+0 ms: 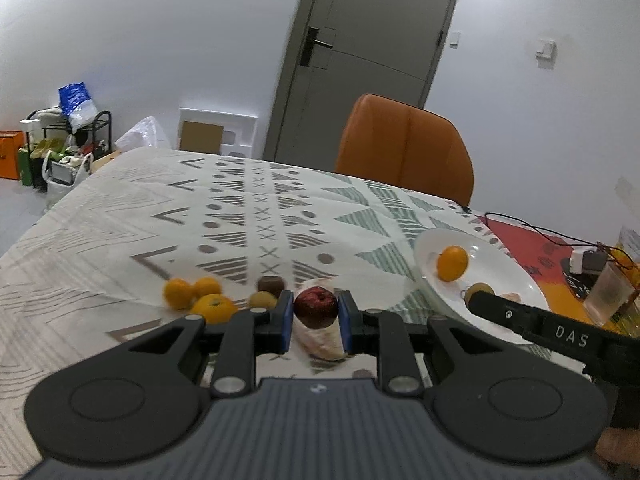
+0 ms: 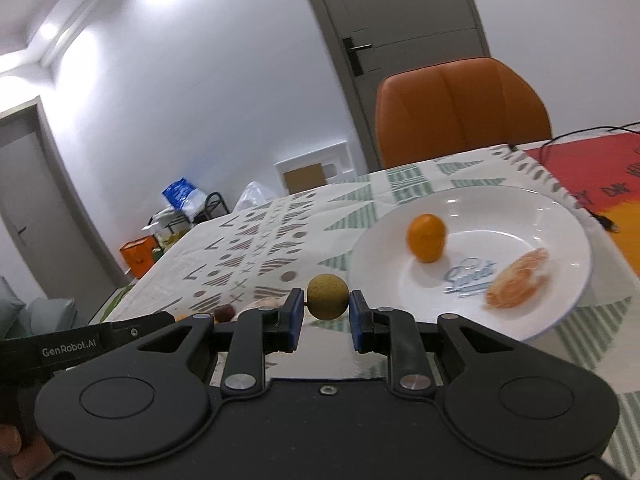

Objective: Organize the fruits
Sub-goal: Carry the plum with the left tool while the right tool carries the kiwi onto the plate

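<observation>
With the left gripper [image 1: 316, 312] clenched on the dark red fruit [image 1: 315, 307] and the right gripper [image 2: 327, 300] grasping the tan fruit [image 2: 327, 297], each should probably keep its jaws firm until low over the white plate [image 2: 560, 216].

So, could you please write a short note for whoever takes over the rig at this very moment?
Left gripper: shut on a dark red fruit, above the tablecloth.
Right gripper: shut on a small brownish-green fruit, just short of the white plate.
Done: the plate holds one orange and an orange peeled piece.
Left: both held fruits, plus three oranges and two small brown fruits lying on the tablecloth.
</observation>
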Available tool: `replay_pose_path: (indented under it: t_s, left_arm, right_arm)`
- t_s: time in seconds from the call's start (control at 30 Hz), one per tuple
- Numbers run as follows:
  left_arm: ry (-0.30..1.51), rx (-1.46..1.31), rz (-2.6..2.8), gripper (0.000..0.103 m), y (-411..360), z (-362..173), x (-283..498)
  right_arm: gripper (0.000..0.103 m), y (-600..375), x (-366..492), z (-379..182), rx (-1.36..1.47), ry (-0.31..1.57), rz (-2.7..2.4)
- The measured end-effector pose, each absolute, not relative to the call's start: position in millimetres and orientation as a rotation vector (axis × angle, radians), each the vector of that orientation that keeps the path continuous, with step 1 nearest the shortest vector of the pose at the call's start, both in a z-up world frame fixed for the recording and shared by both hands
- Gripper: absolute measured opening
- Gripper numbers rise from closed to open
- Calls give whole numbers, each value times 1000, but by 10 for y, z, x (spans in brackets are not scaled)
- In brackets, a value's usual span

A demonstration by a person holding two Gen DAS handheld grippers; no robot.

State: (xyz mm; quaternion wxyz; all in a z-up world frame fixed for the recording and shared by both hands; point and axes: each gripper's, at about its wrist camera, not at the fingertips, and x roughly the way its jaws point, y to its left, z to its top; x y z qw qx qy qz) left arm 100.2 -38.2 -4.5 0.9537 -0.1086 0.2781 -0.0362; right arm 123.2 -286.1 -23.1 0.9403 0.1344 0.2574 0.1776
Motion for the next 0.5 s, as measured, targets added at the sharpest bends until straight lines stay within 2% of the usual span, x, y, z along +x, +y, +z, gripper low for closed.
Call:
replay_pose_path:
  t_s: [0.5]
  left_arm:
    - [593, -143, -144, 22, -885, -100, 1249]
  right_arm:
    - [22, -3330, 1299, -383, 347, 527, 290]
